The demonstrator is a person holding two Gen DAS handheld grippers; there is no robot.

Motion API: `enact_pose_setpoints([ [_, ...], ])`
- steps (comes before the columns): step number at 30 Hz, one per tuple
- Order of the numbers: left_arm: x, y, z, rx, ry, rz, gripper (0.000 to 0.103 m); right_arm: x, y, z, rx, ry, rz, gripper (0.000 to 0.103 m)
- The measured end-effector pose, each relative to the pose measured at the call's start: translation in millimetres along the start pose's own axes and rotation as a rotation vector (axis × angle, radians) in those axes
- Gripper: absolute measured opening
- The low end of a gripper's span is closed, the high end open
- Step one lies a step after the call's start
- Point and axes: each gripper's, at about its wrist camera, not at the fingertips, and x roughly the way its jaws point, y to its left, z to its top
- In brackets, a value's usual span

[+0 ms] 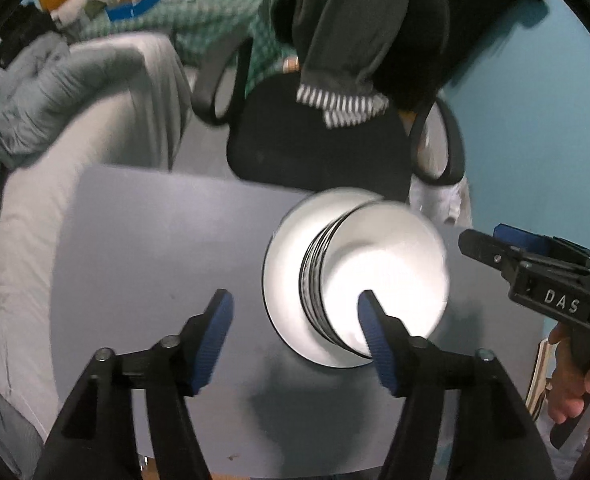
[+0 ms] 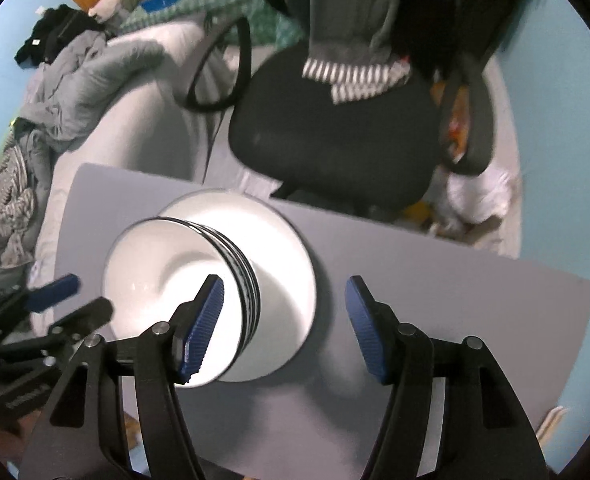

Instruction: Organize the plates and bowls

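A stack of nested white bowls (image 1: 383,268) with dark rims stands on a white plate (image 1: 285,264) on the grey table (image 1: 155,240). My left gripper (image 1: 295,312) hangs open above the stack's left side, with nothing between its blue pads. In the right wrist view the same bowls (image 2: 167,264) sit on the plate (image 2: 291,248), and my right gripper (image 2: 283,296) is open above their right side, holding nothing. Each gripper shows in the other's view: the right gripper (image 1: 491,240) at the right edge, the left gripper (image 2: 79,300) at the lower left.
A black office chair (image 1: 319,148) with clothes draped over its back stands just beyond the table's far edge. A grey-covered sofa or bed (image 1: 95,112) with heaped clothes lies to the left. The wall (image 1: 535,100) is light blue. A hand (image 1: 571,384) grips the right tool.
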Motion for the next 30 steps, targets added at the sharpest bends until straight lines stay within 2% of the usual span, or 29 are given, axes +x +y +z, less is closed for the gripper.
enact_pose_setpoints([
  [2, -23.2, -2.1, -1.5, 0.006, -0.055, 0.001, 0.069, -23.3, 5.3, -4.3, -0.023, -0.056, -0.025, 0.062],
  [5, -53.6, -6.1, -2.4, 0.007, -0.123, -0.021, 0.077, -53.6, 14.0, -10.0, -0.046, -0.120, -0.050, 0.063],
  [11, -105.3, -16.9, -11.3, 0.036, -0.232, -0.036, 0.079, -106.2, 27.2, -23.8, -0.063, -0.234, -0.087, 0.063],
  [16, -132.2, -12.9, -26.4, 0.030, -0.287, -0.069, 0.080, -143.1, 35.3, -36.9, -0.059, -0.311, -0.123, 0.063],
  [20, -147.9, -13.0, -37.9, 0.017, -0.316, -0.054, 0.083, -168.5, 37.1, -47.4, -0.023, -0.369, -0.127, 0.063],
  [21, -152.6, -14.1, -40.8, 0.025, -0.322, -0.044, 0.087, -171.1, 37.2, -49.8, -0.018, -0.375, -0.127, 0.063],
  [27, -178.2, -21.2, -53.4, 0.084, -0.402, -0.003, 0.087, -190.0, 45.8, -63.4, -0.002, -0.385, -0.101, 0.063],
  [30, -187.1, -25.1, -56.9, 0.111, -0.416, 0.003, 0.087, -195.9, 50.1, -68.1, 0.002, -0.380, -0.088, 0.063],
])
